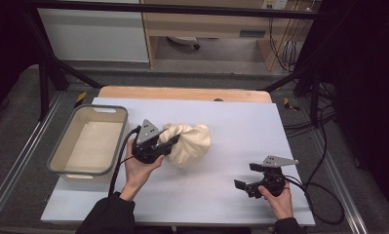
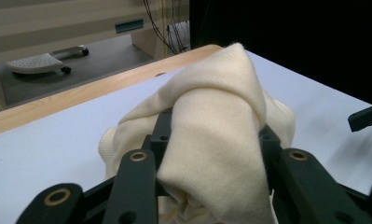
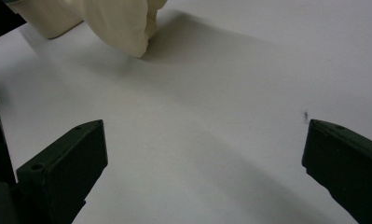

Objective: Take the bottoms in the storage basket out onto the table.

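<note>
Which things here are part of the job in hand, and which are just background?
In use, likely: cream cloth, clamped in the left gripper; grey bin beside it, empty; right gripper, open over bare table.

Background: wooden cabinet, floor cables.

1. In the high view our left hand (image 1: 139,168) comes in from the bottom edge in a dark sleeve (image 1: 106,214), the forearm angled up and to the right.
2. It grips the left gripper (image 1: 168,142) from below, its grey three-cornered plate on top and its jaws pointing right.
3. In the left gripper view those jaws are clamped tight on a fold of cream cloth (image 2: 211,126).
4. Our right hand (image 1: 279,197) sits low at the right, well apart from the left.
5. It holds the right gripper (image 1: 246,176) with its jaws pointing left.
6. In the right gripper view its jaws stand wide apart over the counter (image 3: 207,121), holding nothing.
</note>
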